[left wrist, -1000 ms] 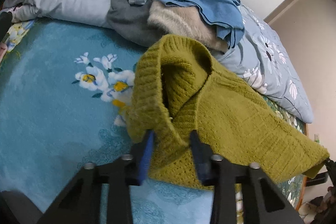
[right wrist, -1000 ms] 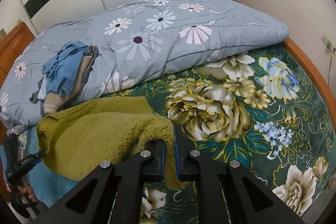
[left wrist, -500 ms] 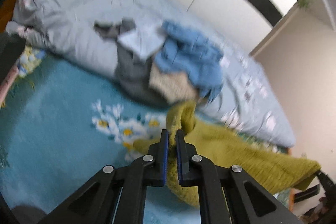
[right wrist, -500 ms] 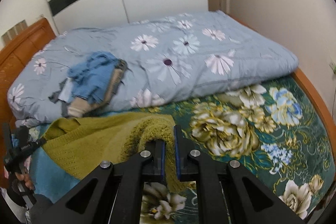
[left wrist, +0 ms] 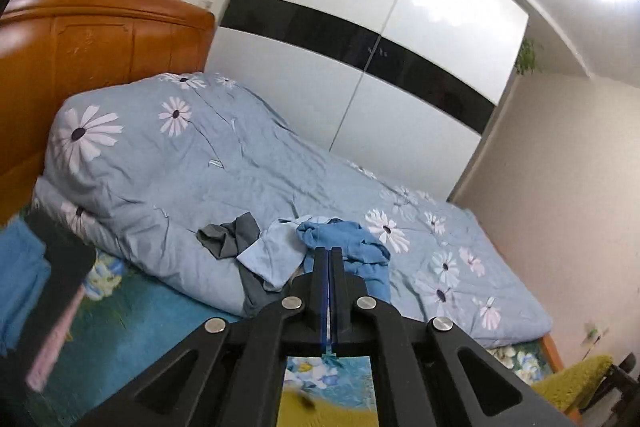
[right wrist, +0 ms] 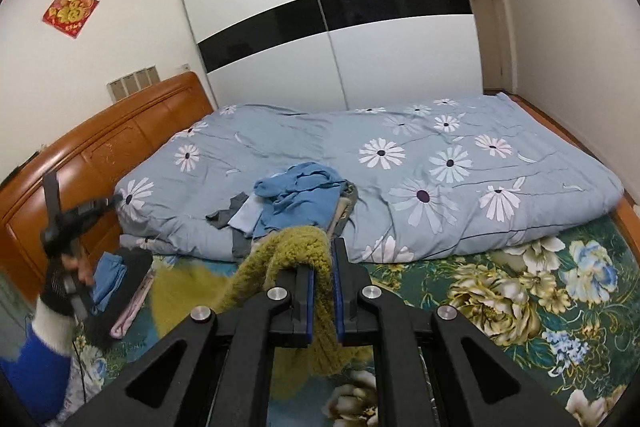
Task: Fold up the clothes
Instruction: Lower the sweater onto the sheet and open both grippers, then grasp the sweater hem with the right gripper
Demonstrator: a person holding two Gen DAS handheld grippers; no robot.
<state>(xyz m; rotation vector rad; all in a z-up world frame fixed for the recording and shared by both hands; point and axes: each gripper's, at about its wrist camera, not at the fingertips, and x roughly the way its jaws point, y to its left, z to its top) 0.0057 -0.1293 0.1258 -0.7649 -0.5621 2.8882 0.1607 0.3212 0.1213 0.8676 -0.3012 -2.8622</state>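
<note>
Hanging between both raised tongs, the olive sweater (right wrist: 304,251) spans sideways above the bed (right wrist: 520,291): right tongs (right wrist: 322,291) clamp its thick edge, left tongs (left wrist: 329,291) have just closed on the opposite end.

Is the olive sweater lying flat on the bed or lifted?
Lifted. The olive sweater drapes over the right gripper, pinched between its fingers, hanging toward the bed.

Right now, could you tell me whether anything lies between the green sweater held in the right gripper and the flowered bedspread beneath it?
Nothing visible does. The sweater hangs from the right gripper over bare bedspread. The folded clothes lie off to the left by the headboard, and the loose pile sits behind on the quilt.
</note>
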